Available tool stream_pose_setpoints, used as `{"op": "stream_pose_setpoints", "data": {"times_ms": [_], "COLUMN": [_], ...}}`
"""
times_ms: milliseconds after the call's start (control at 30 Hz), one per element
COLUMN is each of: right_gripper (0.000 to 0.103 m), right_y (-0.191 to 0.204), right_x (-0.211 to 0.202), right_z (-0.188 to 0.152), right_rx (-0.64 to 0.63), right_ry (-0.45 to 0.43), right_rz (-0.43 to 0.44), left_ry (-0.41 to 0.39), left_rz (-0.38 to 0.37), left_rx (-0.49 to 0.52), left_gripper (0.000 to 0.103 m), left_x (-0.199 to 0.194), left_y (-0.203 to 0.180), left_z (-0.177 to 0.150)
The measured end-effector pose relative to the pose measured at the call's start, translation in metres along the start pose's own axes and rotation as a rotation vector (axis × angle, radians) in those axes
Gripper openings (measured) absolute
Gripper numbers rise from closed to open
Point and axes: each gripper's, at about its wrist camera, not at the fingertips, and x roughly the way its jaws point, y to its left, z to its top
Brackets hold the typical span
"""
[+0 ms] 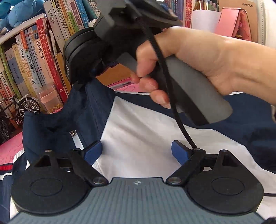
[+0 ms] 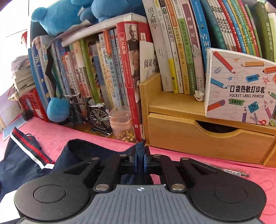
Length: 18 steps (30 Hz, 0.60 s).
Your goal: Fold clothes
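A navy and white jacket (image 1: 138, 134) lies spread over the pink mat (image 2: 72, 136), in front of the wooden shelf (image 2: 198, 136). Everything here sits around that shelf.

The left gripper (image 1: 136, 151) hangs over the jacket's white panel with its jaws wide apart. Nothing is between its blue pads (image 1: 94, 151); they stand clear above the cloth. Just left of it is the jacket's dark collar with a zip pull (image 1: 73, 133).

The right gripper (image 2: 140, 160) sits close in front of the shelf's left corner. Its jaws are pinched nearly together on a fold of the navy fabric, which sticks up as a small peak between the pads. In the left wrist view, the person's right hand (image 1: 198, 65) wraps around that gripper's grey handle, above the jacket.

Left of the shelf, a jacket part with a red and white stripe (image 2: 32, 151) lies on the mat. Also left of the shelf stand a row of books (image 2: 107, 72), a model bicycle (image 2: 91, 113) and a clear cup (image 2: 120, 124) with gold beads. A blue plush toy (image 2: 69, 15) sits on top of the books. On the shelf, at its right, stands a label printer box (image 2: 241, 89). A pen (image 2: 229, 171) lies on the mat just in front of the shelf's drawer (image 2: 207, 143).
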Motion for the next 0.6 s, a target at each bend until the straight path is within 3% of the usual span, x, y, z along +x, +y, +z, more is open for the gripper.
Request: {"op": "stream_pose_setpoints", "data": {"times_ms": [33,67,100,133,167,233,300,367,400,467,533,600], "right_gripper": [0.021,0.036,0.061,0.070,0.076,0.079,0.095,0.095,0.095,0.095,0.095,0.096], "right_y": [-0.007,-0.018,-0.029,-0.042,-0.053,-0.075,-0.094,-0.109,-0.117,-0.128,-0.133,-0.134], "right_x": [-0.010,-0.026,-0.045,-0.066,-0.088,-0.141,-0.193,-0.229,-0.244,-0.269,-0.285,-0.292], "right_z": [-0.004,-0.011,-0.019,-0.028,-0.039,-0.070,-0.110,-0.145,-0.162,-0.192,-0.215,-0.232], "right_rx": [0.017,0.043,0.066,0.085,0.094,0.090,0.101,0.119,0.130,0.157,0.190,0.203], "right_ry": [-0.003,-0.012,-0.021,-0.029,-0.040,-0.075,-0.110,-0.106,-0.096,-0.071,-0.066,-0.061], "right_rz": [-0.006,-0.001,-0.007,-0.029,-0.066,-0.194,-0.361,-0.484,-0.537,-0.626,-0.678,-0.725], "left_ry": [-0.010,-0.024,-0.024,-0.018,-0.008,0.006,0.011,0.010,0.011,0.014,0.029,0.060], "left_rz": [0.023,0.031,0.024,0.015,0.005,-0.002,-0.013,-0.069,-0.096,-0.130,-0.103,-0.005], "left_rx": [-0.002,-0.019,-0.043,-0.072,-0.108,-0.159,-0.185,-0.212,-0.241,-0.353,-0.420,-0.395], "left_gripper": [0.093,0.096,0.096,0.096,0.096,0.096,0.094,0.096,0.102,0.103,0.103,0.103], "left_x": [0.005,0.008,0.011,0.015,0.019,0.024,0.027,0.033,0.035,0.043,0.050,0.061], "left_y": [0.001,0.003,0.007,0.010,0.015,0.020,0.022,0.023,0.027,0.035,0.037,0.028], "left_z": [-0.003,-0.006,-0.008,-0.009,-0.009,-0.010,-0.010,-0.003,-0.001,0.007,0.015,0.024]}}
